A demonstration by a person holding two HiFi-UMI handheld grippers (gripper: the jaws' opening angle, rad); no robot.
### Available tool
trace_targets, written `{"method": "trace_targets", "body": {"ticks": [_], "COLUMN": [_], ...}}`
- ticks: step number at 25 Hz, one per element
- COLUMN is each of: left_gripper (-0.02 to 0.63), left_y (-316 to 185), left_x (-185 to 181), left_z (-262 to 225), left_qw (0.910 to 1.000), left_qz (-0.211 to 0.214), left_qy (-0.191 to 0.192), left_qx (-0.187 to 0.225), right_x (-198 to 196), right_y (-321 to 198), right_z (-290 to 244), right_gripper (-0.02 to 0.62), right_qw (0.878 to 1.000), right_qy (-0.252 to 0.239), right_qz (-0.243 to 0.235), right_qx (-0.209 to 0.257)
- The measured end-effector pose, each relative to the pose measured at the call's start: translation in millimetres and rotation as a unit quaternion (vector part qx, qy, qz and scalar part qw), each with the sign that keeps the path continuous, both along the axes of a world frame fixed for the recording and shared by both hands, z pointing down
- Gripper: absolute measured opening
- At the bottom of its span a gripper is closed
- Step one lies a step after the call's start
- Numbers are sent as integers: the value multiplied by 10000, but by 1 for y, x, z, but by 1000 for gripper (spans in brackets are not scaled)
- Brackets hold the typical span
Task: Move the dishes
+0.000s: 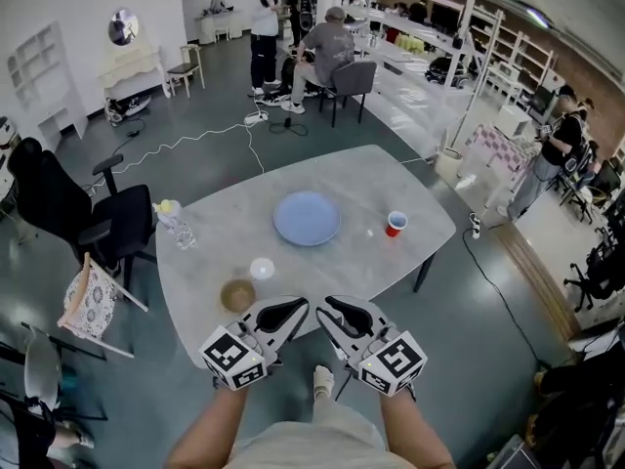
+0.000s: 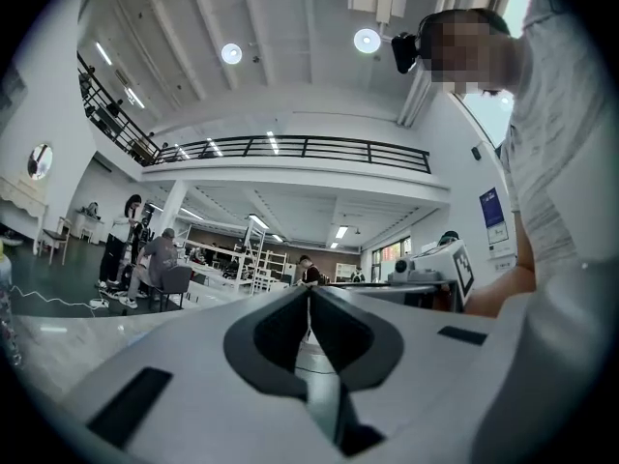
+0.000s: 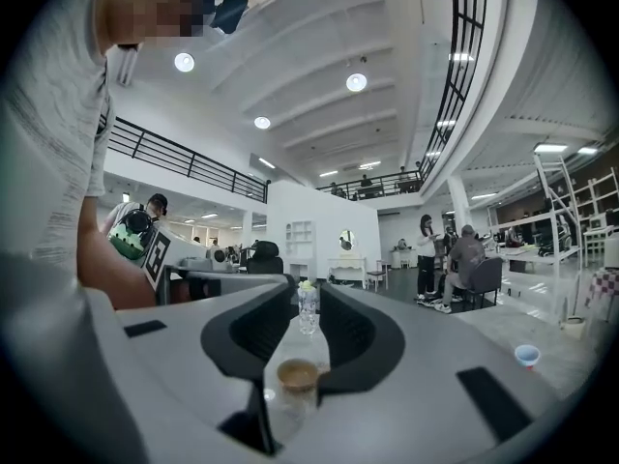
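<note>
On the grey table (image 1: 391, 179) lie a blue plate (image 1: 307, 218), a small white dish (image 1: 262, 268) and a brown bowl (image 1: 237, 294) near the front edge. Both grippers hover side by side over that edge, tips nearly meeting. My left gripper (image 1: 304, 304) (image 2: 309, 290) has its tips touching and holds nothing. My right gripper (image 1: 321, 307) (image 3: 308, 283) stands open with a narrow gap. Beyond that gap, farther off on the table, I see the brown bowl (image 3: 297, 375) and a water bottle (image 3: 308, 309). Neither gripper touches a dish.
A red cup (image 1: 395, 224) stands right of the plate and the water bottle (image 1: 176, 225) at the table's left end. A black office chair (image 1: 68, 213) and a cloth-draped chair (image 1: 90, 299) flank the left side. People sit and stand beyond the table (image 1: 322, 47).
</note>
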State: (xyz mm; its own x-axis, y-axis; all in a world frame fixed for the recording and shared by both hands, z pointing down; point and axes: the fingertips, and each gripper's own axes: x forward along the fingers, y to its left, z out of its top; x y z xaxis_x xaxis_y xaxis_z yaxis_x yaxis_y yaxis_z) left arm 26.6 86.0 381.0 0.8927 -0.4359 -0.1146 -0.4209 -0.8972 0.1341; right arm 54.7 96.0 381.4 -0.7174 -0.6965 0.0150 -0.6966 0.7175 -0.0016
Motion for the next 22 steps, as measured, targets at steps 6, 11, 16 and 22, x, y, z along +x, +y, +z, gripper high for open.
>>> {"method": "trace_targets", "body": {"ticks": [6,11,16,22], "left_gripper": [21,21,21,21], "left_y": [-86,-142,-177,-198], "left_x": [15,46,61,39], "left_z": [10,28,40,56], "left_qw": [9990,9979,9958,9918], "left_qz": [-384,-555,-782,-1064], "left_qy": [0,-32,73,23], "left_qx": [-210,-322,-480,-703], "right_x": [22,59,79,54], "right_y": [-90,-149,-187,-214], "right_z": [11,30,51,73], "right_gripper": [114,115,121,127], "right_qw": [9996,9987,9962,9923], "right_qy": [184,343,630,825], "right_qz": [-161,-189,-356,-630], "right_qx": [-166,-319,-475,-674]}}
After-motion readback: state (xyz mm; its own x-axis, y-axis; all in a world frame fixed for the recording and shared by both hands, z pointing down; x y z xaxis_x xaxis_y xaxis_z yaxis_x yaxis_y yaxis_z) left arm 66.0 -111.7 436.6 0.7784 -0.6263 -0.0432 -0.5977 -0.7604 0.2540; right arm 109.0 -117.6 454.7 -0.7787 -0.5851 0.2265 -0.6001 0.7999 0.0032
